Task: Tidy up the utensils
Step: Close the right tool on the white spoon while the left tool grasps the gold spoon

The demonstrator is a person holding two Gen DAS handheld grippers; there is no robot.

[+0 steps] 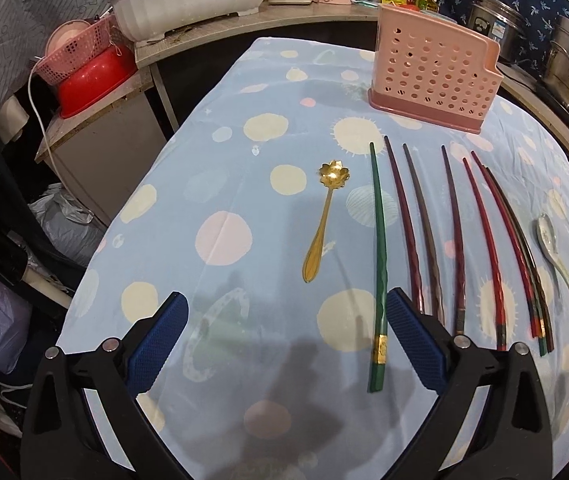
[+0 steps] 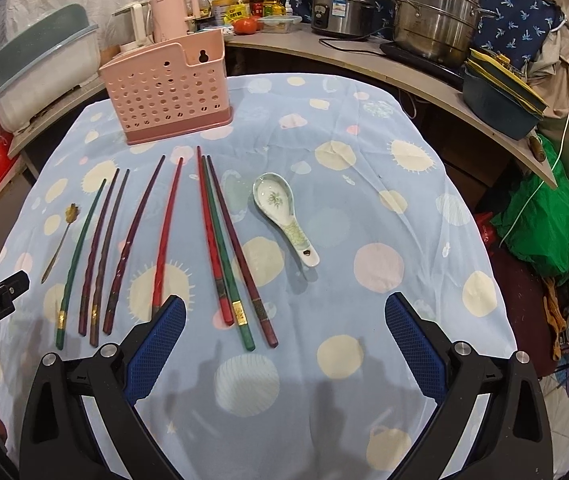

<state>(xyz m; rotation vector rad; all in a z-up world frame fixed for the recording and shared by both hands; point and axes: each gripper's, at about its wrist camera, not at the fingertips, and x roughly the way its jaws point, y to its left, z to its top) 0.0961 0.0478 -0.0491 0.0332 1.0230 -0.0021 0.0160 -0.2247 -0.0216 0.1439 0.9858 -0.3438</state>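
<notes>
The left gripper point(image 1: 286, 334) stood wide apart and held nothing, hovering above the near edge of the table; the butt end of the leftmost green chopstick point(image 1: 377, 268) lay on the cloth between its pads, nearer the right pad, with no contact evident. The right gripper point(image 2: 284, 334) was likewise spread wide and empty, poised above the butt ends of a close group of three chopsticks point(image 2: 226, 244). Outward from the tools, eight chopsticks lay roughly parallel on the spotted tablecloth point(image 2: 364, 128), tips pointing away from the person. A gold spoon point(image 1: 322, 220) with a flower-shaped bowl lay just left of the row, and a ceramic soup spoon point(image 2: 284, 216) lay just right of it. The pink perforated holder point(image 2: 168, 92) stood upright at the far side of the table, well apart from the utensils; nothing protruded above its rim, and no utensil was visible through its holes. Judged from this layout, the task had not begun: no item was stowed, and all eight chopsticks and both spoons remained to be transferred into the holder.
</notes>
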